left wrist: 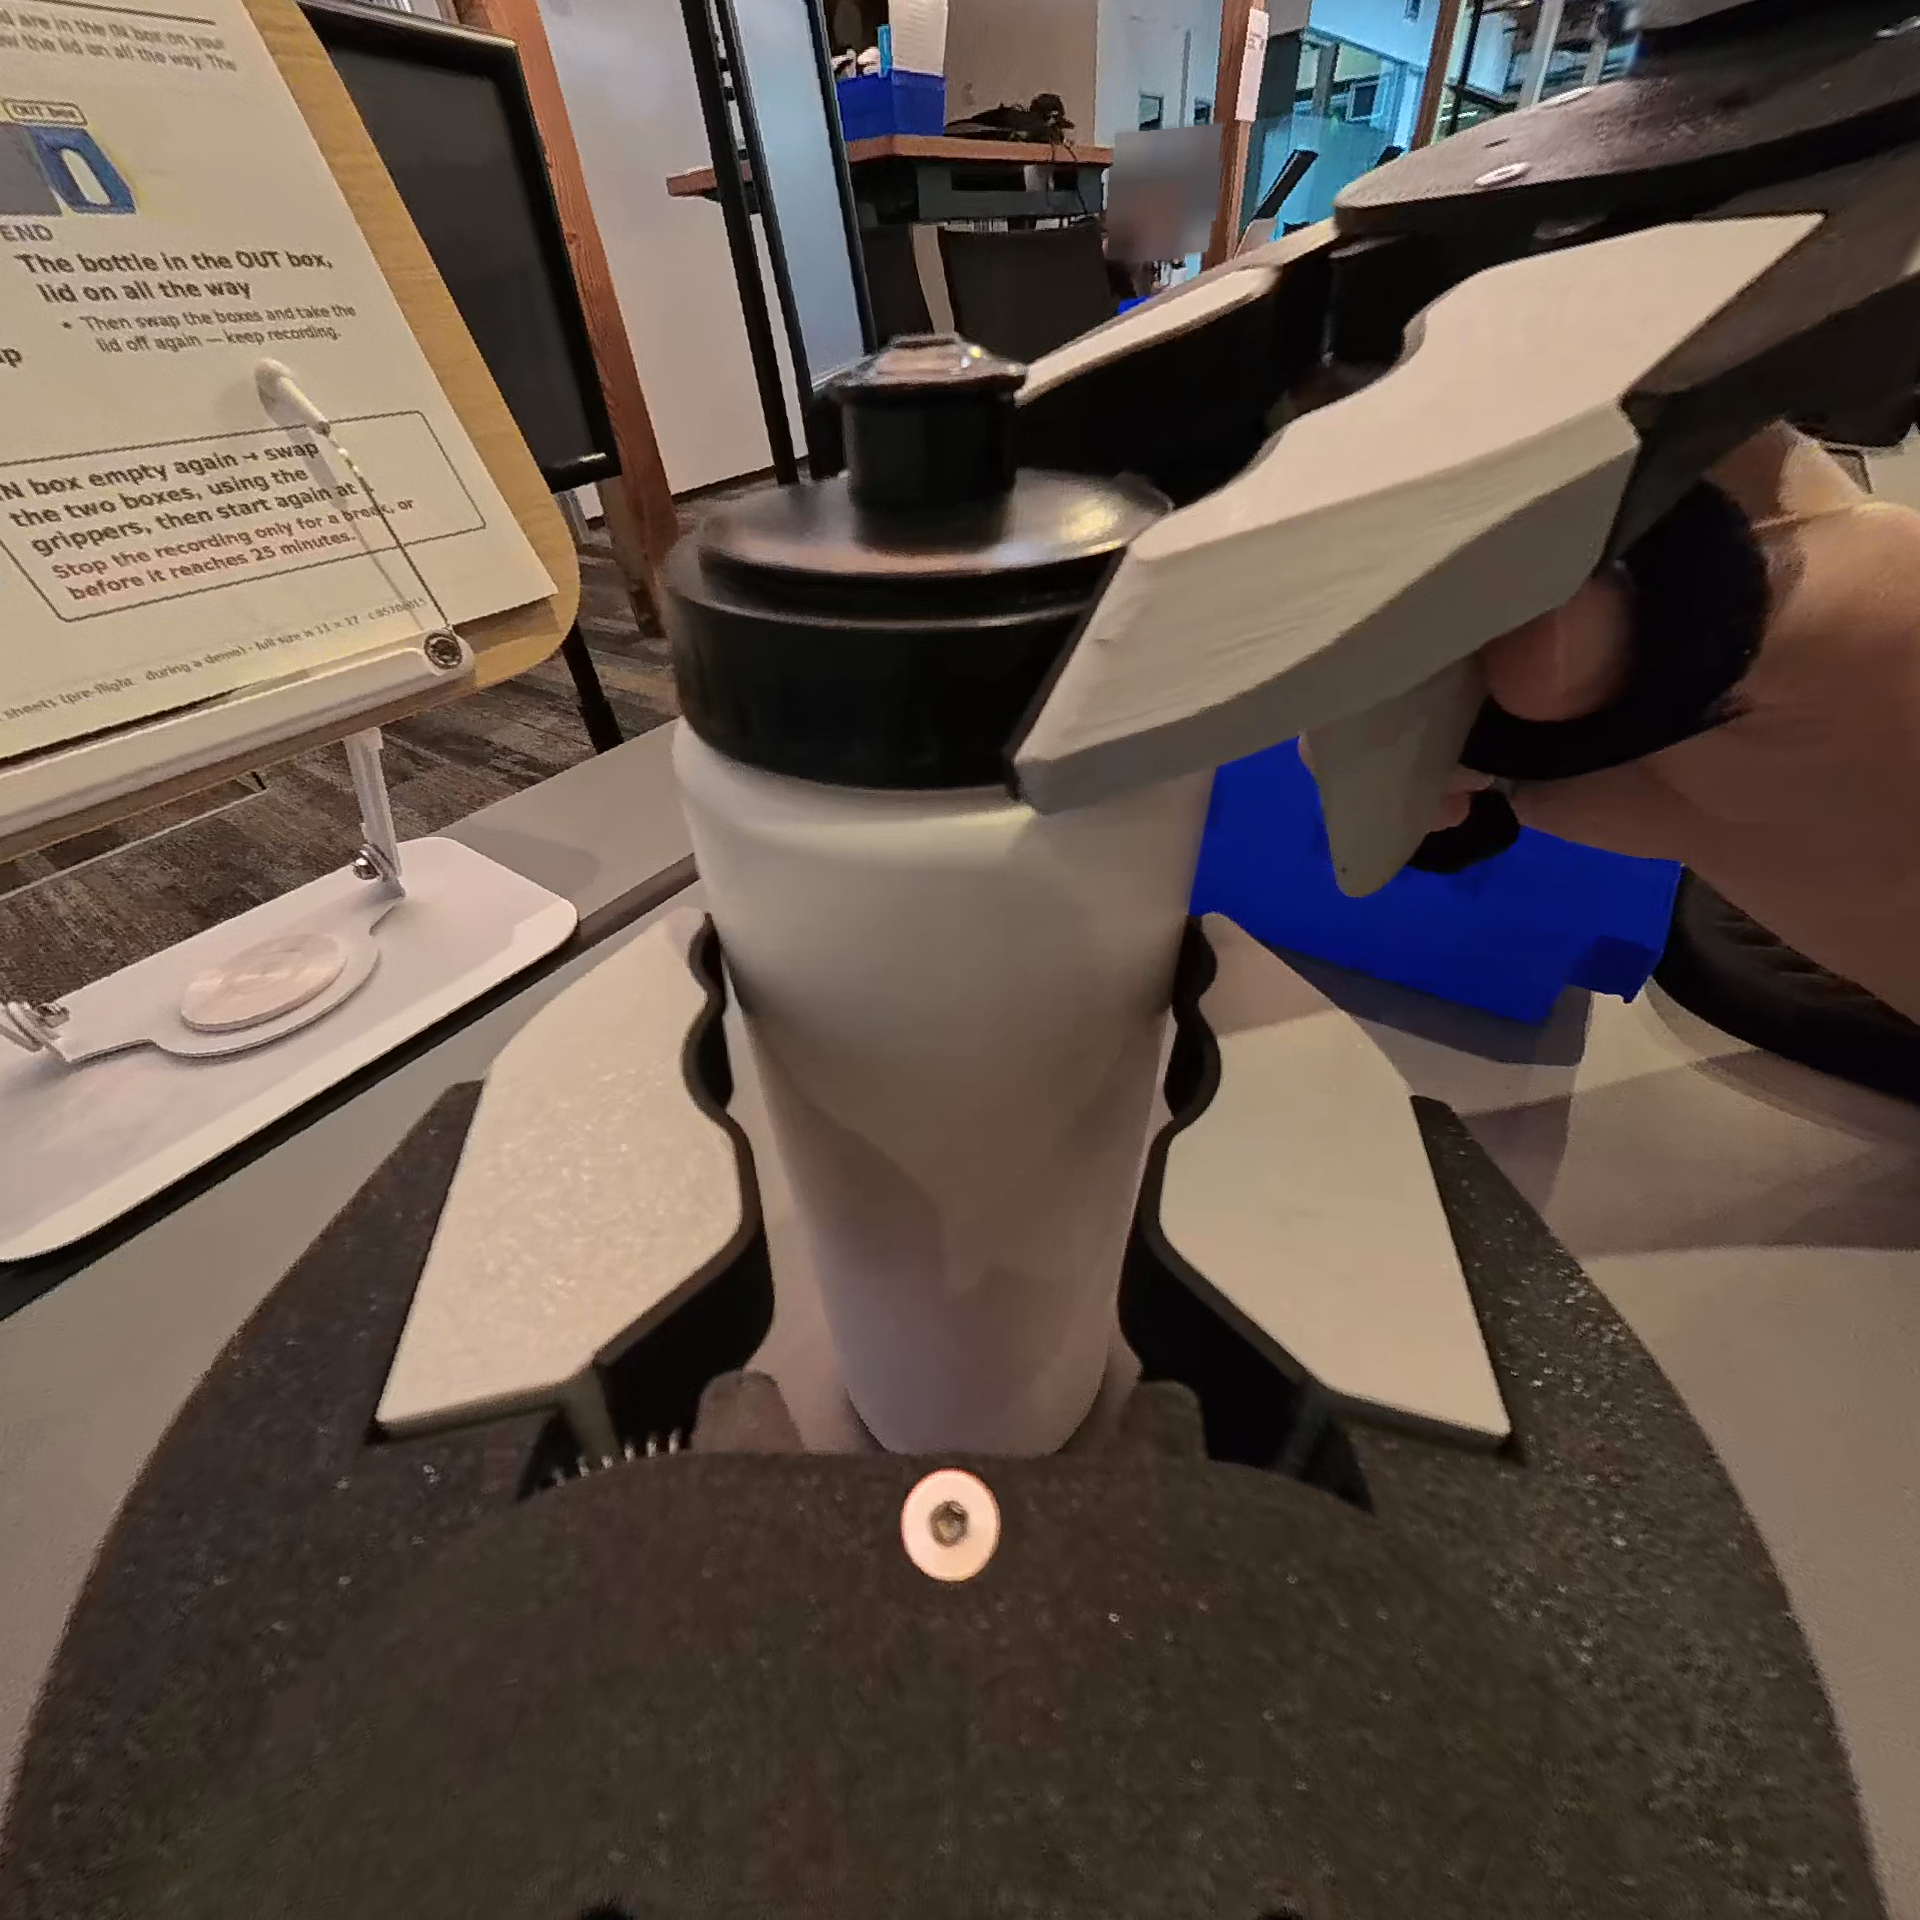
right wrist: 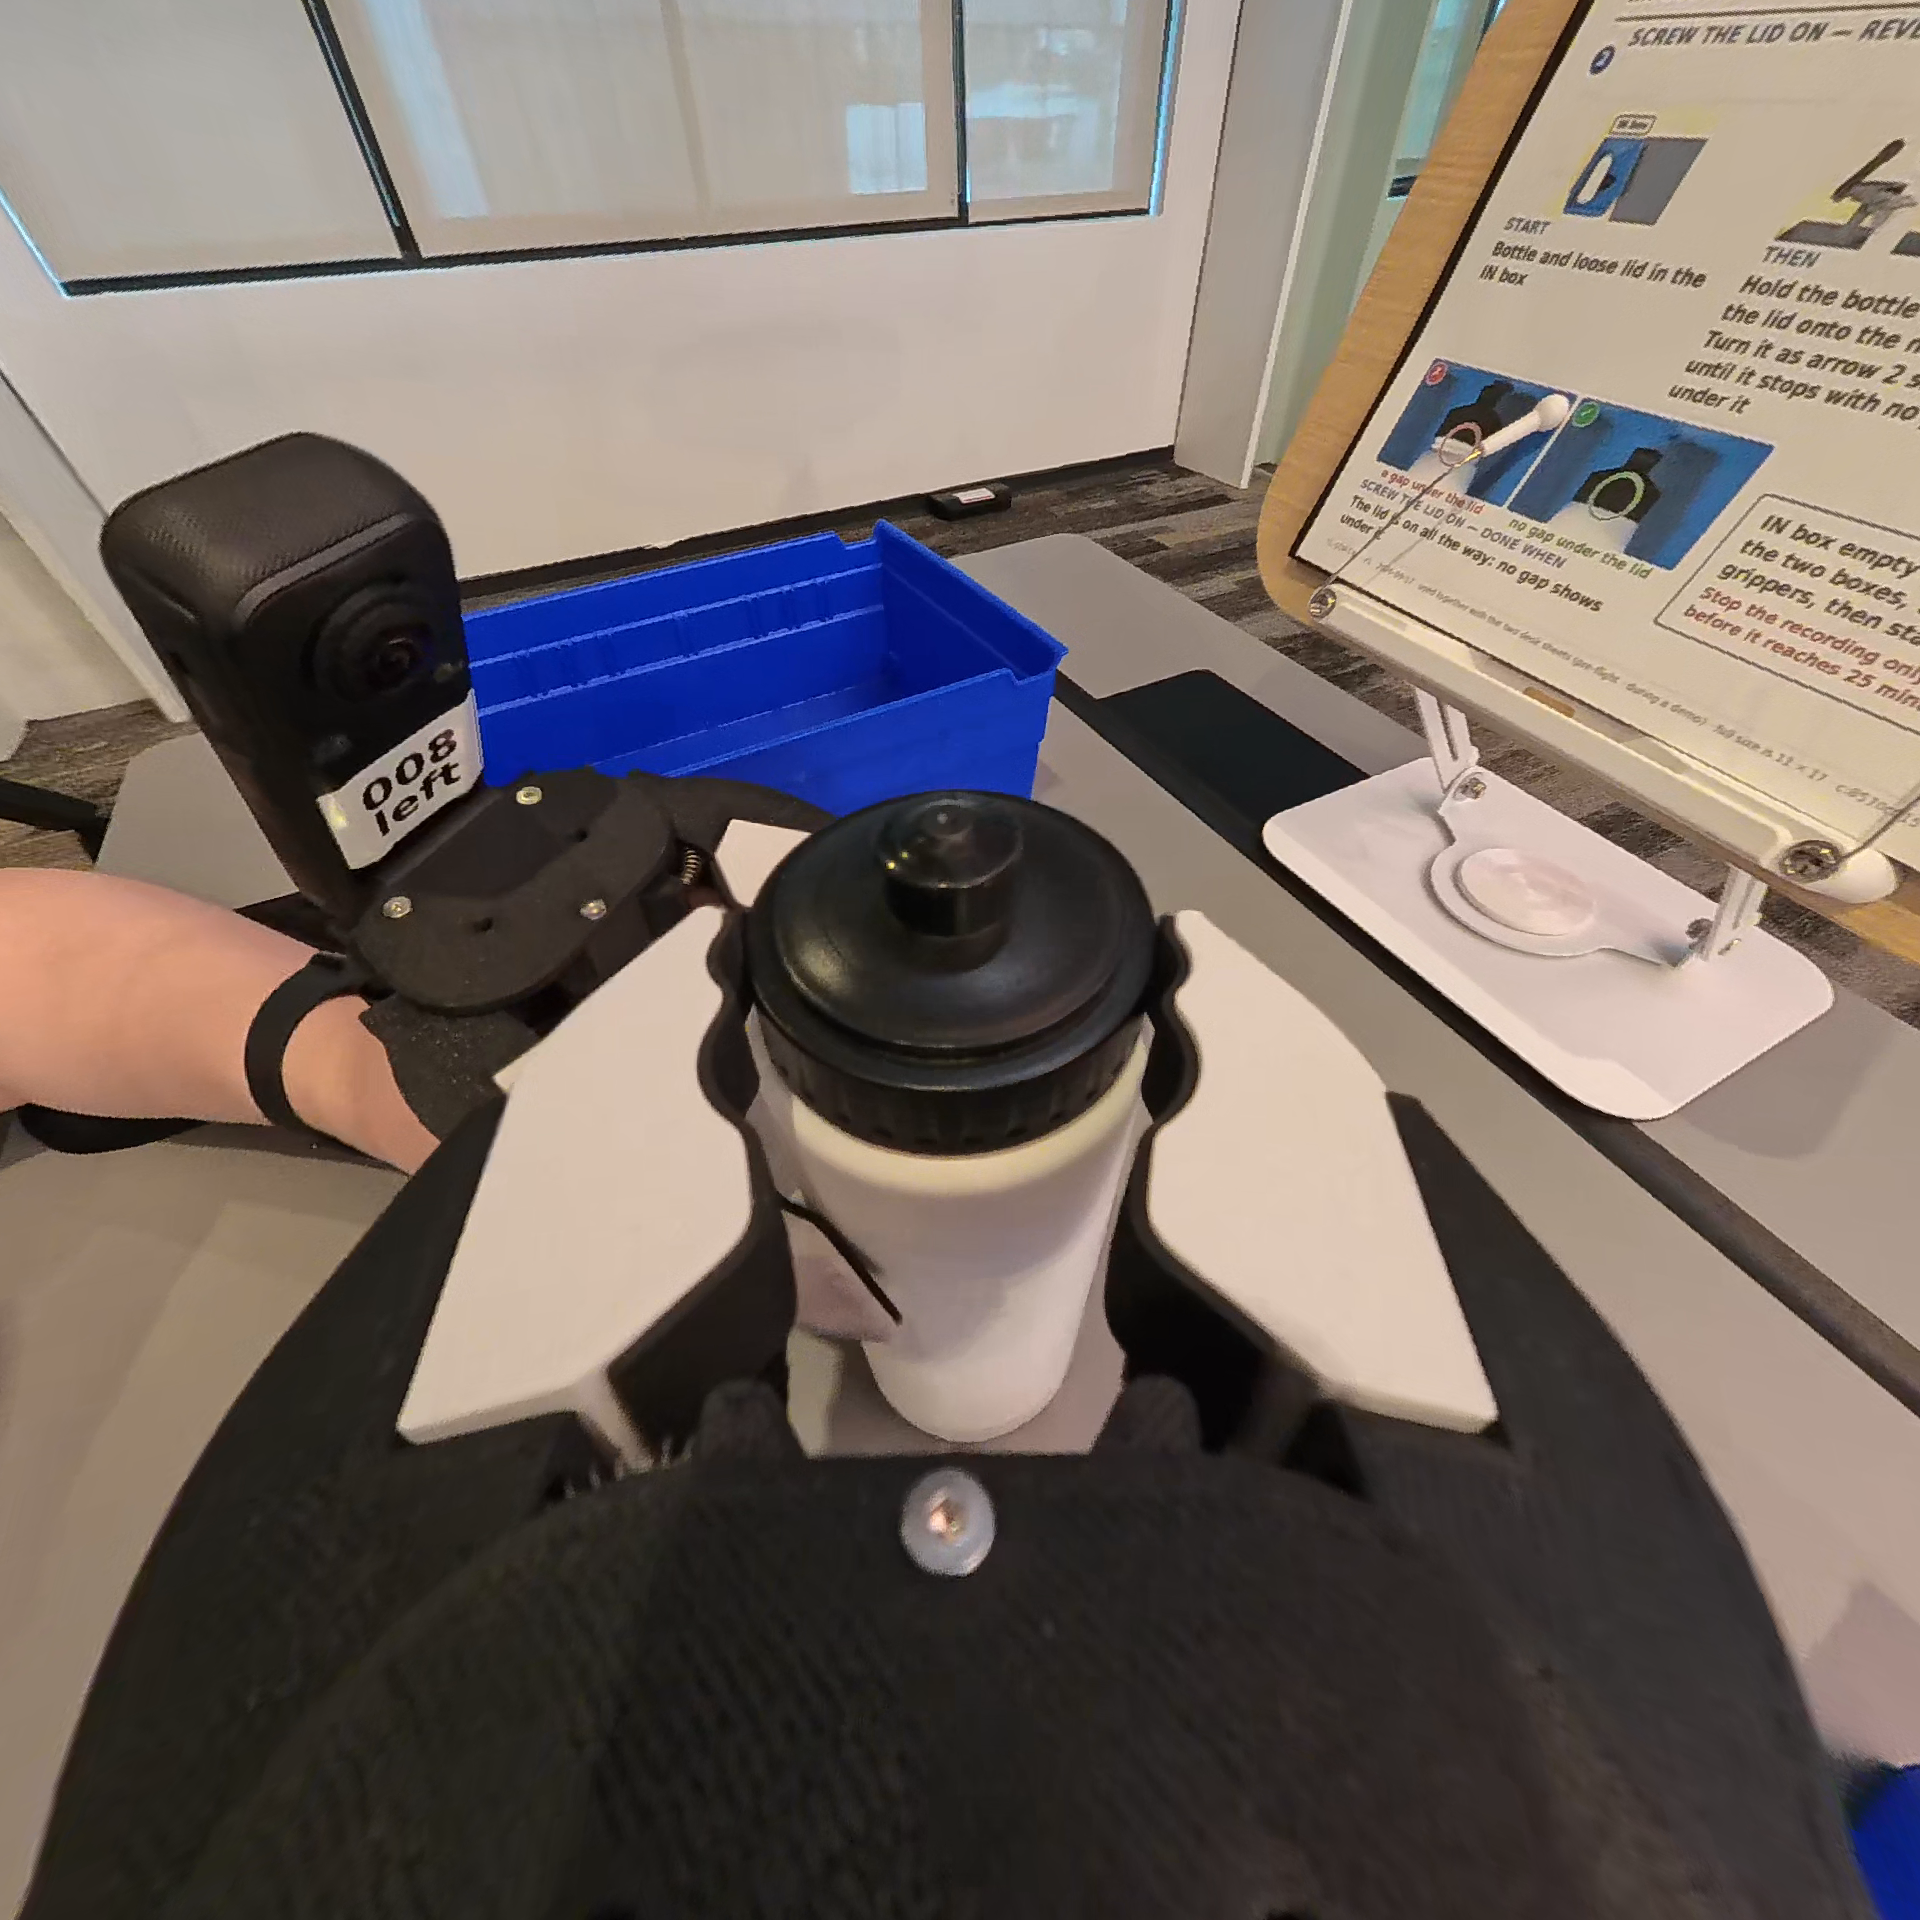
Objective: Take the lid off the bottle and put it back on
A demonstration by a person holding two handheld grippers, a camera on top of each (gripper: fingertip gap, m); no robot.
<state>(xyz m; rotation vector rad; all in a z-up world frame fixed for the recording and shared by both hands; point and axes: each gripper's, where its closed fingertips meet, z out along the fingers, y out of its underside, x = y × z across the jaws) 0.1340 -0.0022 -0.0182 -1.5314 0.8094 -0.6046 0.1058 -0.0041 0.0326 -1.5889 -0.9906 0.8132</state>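
White bottle (left wrist: 935, 1039) stands upright on the tabletop (right wrist: 1455, 1195), left gripper (left wrist: 951, 997) jaws clamped on its body, right gripper (right wrist: 945, 997) jaws closed around the black lid (right wrist: 948, 987); keep the body firm and twist level, no tilting.

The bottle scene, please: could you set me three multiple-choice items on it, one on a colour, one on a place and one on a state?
1. The lid is: A blue; B white; C black.
2. Where does the left gripper hold the bottle? A lid; B white body; C spout.
3. The lid is: A on the bottle; B off, held apart; C missing.
Key: C, it is black in both views; B, its fingers flank the body; A, it caps the bottle's neck.
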